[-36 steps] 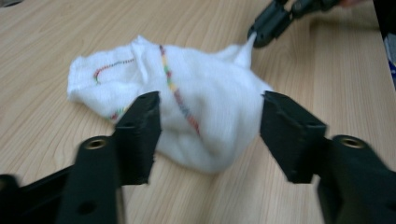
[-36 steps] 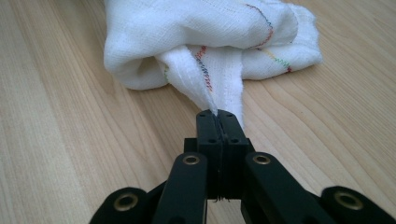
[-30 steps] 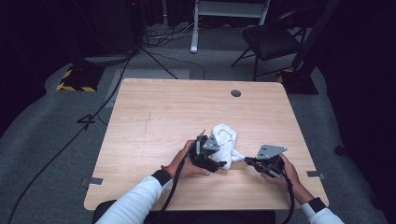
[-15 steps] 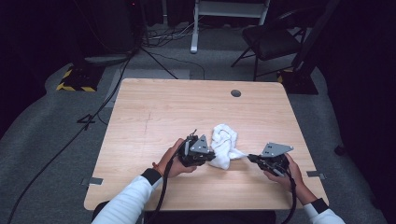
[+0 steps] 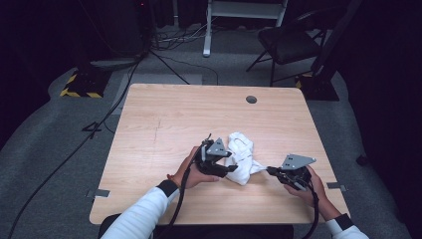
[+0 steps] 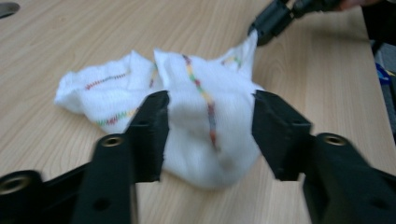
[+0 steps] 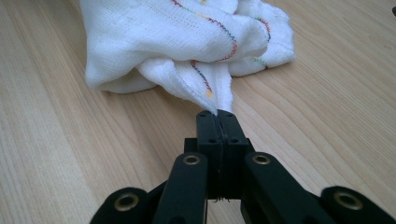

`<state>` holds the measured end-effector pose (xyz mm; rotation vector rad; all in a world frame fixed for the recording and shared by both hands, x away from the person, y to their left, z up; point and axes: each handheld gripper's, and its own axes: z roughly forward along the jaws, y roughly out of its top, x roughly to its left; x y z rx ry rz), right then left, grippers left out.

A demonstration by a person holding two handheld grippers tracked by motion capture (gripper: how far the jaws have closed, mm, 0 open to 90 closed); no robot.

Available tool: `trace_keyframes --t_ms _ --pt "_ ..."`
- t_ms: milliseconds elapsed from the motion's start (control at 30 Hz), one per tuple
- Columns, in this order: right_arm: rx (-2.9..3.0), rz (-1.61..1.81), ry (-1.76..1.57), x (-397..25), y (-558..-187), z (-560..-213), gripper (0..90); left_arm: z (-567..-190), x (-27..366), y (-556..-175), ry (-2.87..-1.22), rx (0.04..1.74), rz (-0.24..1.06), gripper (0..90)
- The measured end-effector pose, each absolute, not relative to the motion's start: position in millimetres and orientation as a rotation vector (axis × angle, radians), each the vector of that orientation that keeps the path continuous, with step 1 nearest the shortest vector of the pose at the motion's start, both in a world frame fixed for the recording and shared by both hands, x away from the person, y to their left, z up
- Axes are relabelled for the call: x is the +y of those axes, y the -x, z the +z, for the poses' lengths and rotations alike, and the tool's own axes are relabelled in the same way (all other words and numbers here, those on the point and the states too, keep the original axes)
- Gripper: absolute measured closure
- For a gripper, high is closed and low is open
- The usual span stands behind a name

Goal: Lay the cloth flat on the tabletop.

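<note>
**Right gripper pinches a corner of the cloth; left gripper spread wide around it**

The right gripper has its jaws pressed together on a drawn-out corner of the white cloth, which lies crumpled on the wooden table. In the high view this gripper sits just right of the cloth, the pinched corner stretched toward it. The left gripper has its jaws wide apart, one on each side of the cloth's near bulge, whose colourful stitched lines run across the folds. In the high view it sits at the cloth's left edge. The cloth lies toward the table's near side, well short of the round cable hole.
</note>
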<state>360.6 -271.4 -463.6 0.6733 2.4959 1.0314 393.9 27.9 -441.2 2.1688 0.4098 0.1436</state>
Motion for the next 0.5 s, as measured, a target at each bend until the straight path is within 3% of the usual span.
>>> trace_keyframes --t_ms 100,167,200,300,333,500 --pt "2.504 1.028 -0.66 -271 -358 -465 89.7 -446 8 -402 -2.174 0.459 0.08 36.9" --pt "2.506 1.023 -0.654 -272 -357 -466 89.7 -451 0 -403 -2.225 0.452 0.075 37.4" --pt "2.506 1.02 -0.651 -273 -356 -466 89.7 -453 -2 -403 -2.253 0.43 0.07 40.4" --pt "2.506 1.022 -0.659 -277 -354 -467 89.7 -453 1 -397 -2.287 0.327 0.106 67.4" --pt "2.501 1.025 -0.666 -279 -354 -467 89.7 -452 3 -396 -2.289 0.316 0.118 72.7" --pt "2.462 1.04 -0.694 -282 -353 -462 89.8 -433 24 -388 -2.227 0.255 0.169 79.3"
